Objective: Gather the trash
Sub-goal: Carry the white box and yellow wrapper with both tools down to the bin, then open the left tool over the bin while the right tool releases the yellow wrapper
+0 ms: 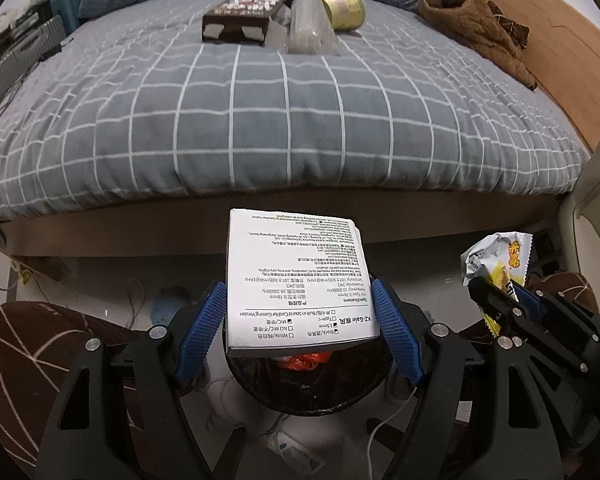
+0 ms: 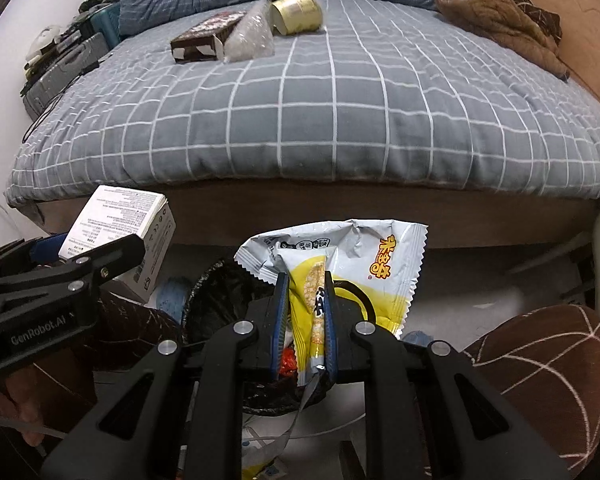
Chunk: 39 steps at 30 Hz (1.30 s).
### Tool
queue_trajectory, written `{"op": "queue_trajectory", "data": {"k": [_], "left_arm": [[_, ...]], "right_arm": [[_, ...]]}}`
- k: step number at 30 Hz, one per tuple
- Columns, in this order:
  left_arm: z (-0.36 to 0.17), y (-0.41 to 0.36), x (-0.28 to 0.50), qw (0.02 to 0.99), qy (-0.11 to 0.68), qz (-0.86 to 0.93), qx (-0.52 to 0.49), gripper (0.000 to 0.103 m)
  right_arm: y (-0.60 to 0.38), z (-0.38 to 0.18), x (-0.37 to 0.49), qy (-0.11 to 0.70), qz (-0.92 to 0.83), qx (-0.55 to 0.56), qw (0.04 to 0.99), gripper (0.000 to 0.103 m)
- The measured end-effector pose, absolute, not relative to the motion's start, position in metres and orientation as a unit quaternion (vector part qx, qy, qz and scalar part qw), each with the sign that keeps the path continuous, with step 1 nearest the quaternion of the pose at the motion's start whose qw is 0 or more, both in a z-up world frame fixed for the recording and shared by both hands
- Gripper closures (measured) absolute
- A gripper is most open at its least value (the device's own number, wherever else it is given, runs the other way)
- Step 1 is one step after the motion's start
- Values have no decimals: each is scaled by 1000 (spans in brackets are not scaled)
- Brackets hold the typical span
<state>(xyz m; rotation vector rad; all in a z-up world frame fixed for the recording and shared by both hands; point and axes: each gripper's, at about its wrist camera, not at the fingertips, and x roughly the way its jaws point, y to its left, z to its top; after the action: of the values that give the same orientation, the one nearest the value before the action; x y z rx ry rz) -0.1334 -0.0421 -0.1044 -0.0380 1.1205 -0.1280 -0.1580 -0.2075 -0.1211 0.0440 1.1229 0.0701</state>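
Left gripper jaws wide, clamping white box; right gripper jaws narrow, pinching snack wrapper. Both hang lower-centre above bin. Centre each over the opening before letting go.

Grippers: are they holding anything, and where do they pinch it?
Left gripper holds a white box by its two side faces, near its lower end. Right gripper pinches a snack wrapper at its folded lower middle.
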Motion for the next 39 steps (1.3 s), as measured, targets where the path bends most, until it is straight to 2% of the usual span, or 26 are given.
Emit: {"op": "queue_trajectory", "data": {"k": [14, 23, 25, 30, 39], "left_arm": [[-155, -68, -124, 813, 575, -86, -14, 30], [-164, -74, -118, 808, 583, -81, -4, 28], [-162, -69, -118, 812, 579, -77, -7, 19], [-148, -57, -119, 828, 557, -58, 0, 9], [-149, -14, -121, 832, 554, -18, -14, 6]], "right_arm": [[-234, -145, -159, 556, 3, 29, 831, 87], [-234, -153, -155, 564, 5, 34, 825, 87], [-231, -153, -154, 564, 8, 33, 825, 87], [-218, -155, -149, 565, 21, 26, 825, 87], [-175, -168, -135, 581, 61, 12, 812, 87]]}}
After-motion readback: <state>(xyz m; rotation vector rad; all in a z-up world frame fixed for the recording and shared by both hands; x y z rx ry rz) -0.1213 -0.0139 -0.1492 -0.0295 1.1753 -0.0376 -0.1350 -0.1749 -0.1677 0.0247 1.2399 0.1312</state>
